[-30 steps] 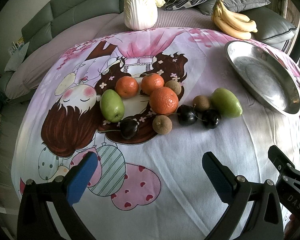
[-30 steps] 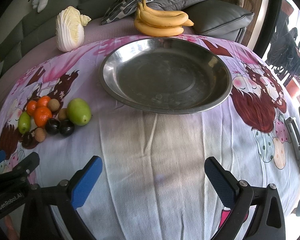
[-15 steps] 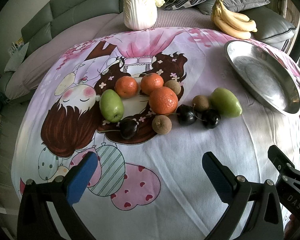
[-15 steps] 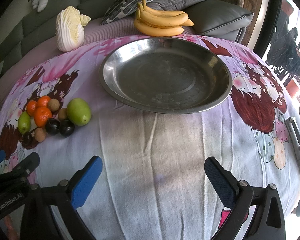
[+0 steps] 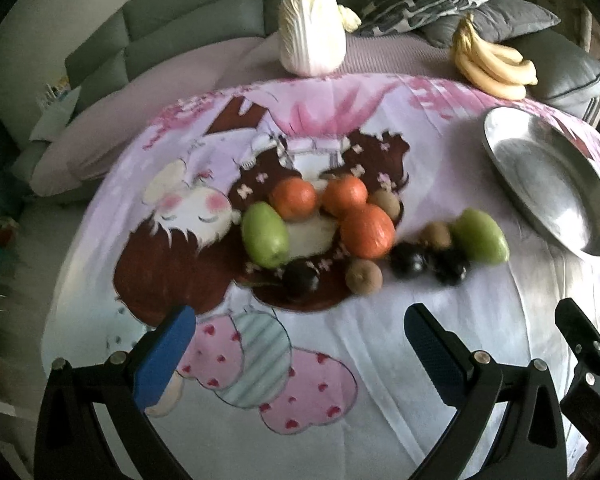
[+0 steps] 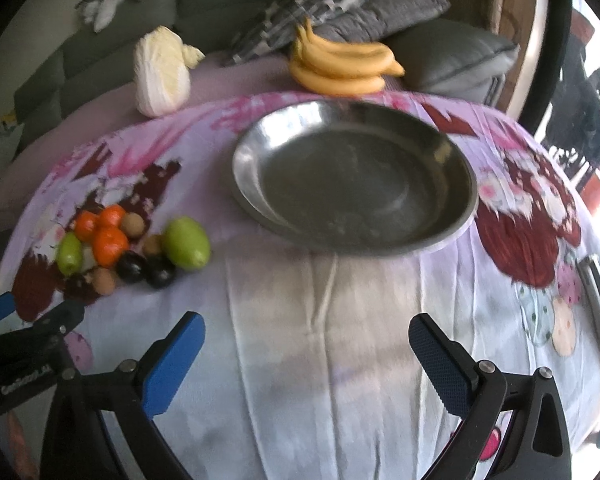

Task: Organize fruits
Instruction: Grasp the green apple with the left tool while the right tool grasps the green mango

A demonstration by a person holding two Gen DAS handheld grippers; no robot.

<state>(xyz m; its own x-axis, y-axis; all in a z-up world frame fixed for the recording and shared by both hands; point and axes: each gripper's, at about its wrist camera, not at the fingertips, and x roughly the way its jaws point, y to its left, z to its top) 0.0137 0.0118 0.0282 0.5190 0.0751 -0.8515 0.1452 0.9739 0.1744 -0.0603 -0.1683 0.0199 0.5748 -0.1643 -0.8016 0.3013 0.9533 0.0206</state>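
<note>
Blue-padded, your left hand-held gripper (image 5: 296,340) hangs spread wide and empty over the bench cloth (image 5: 380,360), just short of the fruit cluster (image 5: 340,232). To its right sits the steel plate (image 6: 352,184), empty; your right hand-held gripper (image 6: 306,344) gapes open before it.

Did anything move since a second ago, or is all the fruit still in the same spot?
Only the cameras moved. Both views are now blurred and shifted, so both grippers have started moving; the right view swung so the metal plate sits further right. The left gripper and right gripper are open and empty, as before. The oranges, green fruits, bananas and cabbage stayed put.
</note>
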